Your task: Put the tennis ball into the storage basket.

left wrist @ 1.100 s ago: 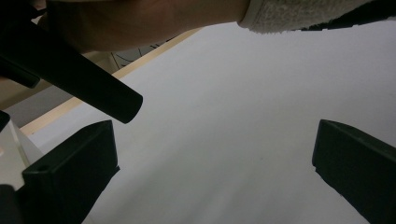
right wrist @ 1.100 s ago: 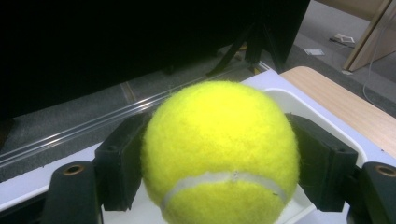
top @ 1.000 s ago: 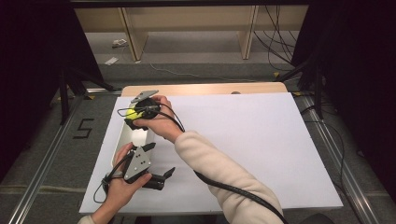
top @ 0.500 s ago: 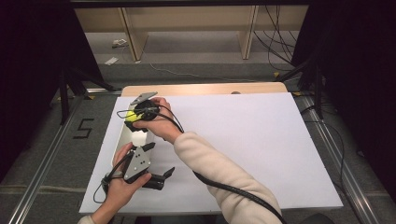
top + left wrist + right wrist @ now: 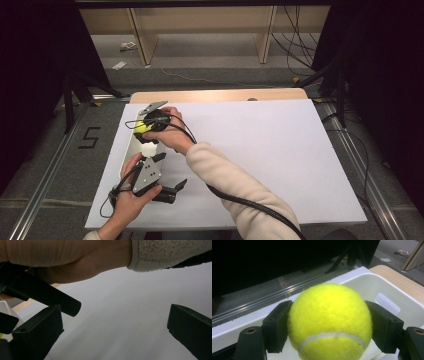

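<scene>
High view: right tongs (image 5: 145,126) sit at about 10 o'clock on the white tabletop (image 5: 280,150), the person's right hand (image 5: 167,132) wrapped round them and the sleeved forearm crossing in from 6 o'clock. A yellow-green speck of tennis ball (image 5: 141,127) shows at their tip, over the near-left edge where a white bin (image 5: 131,150) lies. Left tongs (image 5: 165,175) sit lower, near 8 o'clock, grey plate on top, held in the left hand (image 5: 127,200).

Right gripper view gives what the high view cannot: the tennis ball (image 5: 329,321) clamped squarely between both black jaws, pads pressed on its 9 and 3 o'clock sides. Ball is bright yellow-green, fuzzy felt, one white seam curving across its lower face. Behind and under it, the white bin (image 5: 372,287), smooth plastic, a handle slot cut in its far wall; ball hangs above the bin's interior.

Left gripper view: the left tongs (image 5: 115,330) spread wide, nothing between them, bare white tabletop (image 5: 120,305) beyond. The right hand (image 5: 75,260) and fleece cuff cross the top at 12 o'clock.
</scene>
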`<action>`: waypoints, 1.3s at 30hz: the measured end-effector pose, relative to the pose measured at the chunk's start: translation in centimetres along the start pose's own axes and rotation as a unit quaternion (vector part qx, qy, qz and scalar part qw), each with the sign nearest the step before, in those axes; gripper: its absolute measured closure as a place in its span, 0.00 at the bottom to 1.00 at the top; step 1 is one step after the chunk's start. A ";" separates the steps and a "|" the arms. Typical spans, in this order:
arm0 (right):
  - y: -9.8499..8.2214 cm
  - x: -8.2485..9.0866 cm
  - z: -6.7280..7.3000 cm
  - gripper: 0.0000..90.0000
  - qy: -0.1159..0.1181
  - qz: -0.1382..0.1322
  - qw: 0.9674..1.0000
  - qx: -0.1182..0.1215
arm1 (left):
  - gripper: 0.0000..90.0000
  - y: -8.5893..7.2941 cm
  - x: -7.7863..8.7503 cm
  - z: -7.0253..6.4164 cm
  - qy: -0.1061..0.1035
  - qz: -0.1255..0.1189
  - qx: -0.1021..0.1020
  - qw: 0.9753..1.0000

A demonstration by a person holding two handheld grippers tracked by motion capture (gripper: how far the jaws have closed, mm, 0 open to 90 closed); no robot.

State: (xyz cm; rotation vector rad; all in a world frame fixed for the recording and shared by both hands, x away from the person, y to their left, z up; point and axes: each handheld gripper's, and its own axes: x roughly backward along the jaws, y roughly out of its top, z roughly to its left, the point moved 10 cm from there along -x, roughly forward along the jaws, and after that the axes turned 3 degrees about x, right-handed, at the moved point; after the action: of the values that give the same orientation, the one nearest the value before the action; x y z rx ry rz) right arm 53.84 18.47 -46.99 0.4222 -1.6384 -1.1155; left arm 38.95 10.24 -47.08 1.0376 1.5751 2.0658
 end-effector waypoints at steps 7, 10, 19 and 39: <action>-0.3 -0.3 0.3 0.30 0.005 0.007 1.000 0.004 | 0.00 0.0 0.0 0.0 0.000 0.000 0.000 1.000; -0.4 -0.4 0.3 0.30 0.006 0.008 1.000 0.003 | 0.00 0.0 0.0 0.0 -0.001 -0.001 -0.002 1.000; -0.6 -0.7 0.4 0.29 0.007 0.016 1.000 0.001 | 0.00 0.1 0.0 0.0 0.000 -0.001 -0.001 1.000; -0.9 -1.0 0.6 0.28 0.005 0.013 1.000 0.001 | 0.00 0.1 0.0 0.0 0.000 -0.001 0.000 1.000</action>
State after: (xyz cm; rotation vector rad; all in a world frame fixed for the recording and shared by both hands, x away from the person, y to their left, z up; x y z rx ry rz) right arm 53.51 19.06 -48.29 0.4047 -1.6314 -1.0910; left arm 38.96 10.26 -47.01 1.0351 1.5743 2.0638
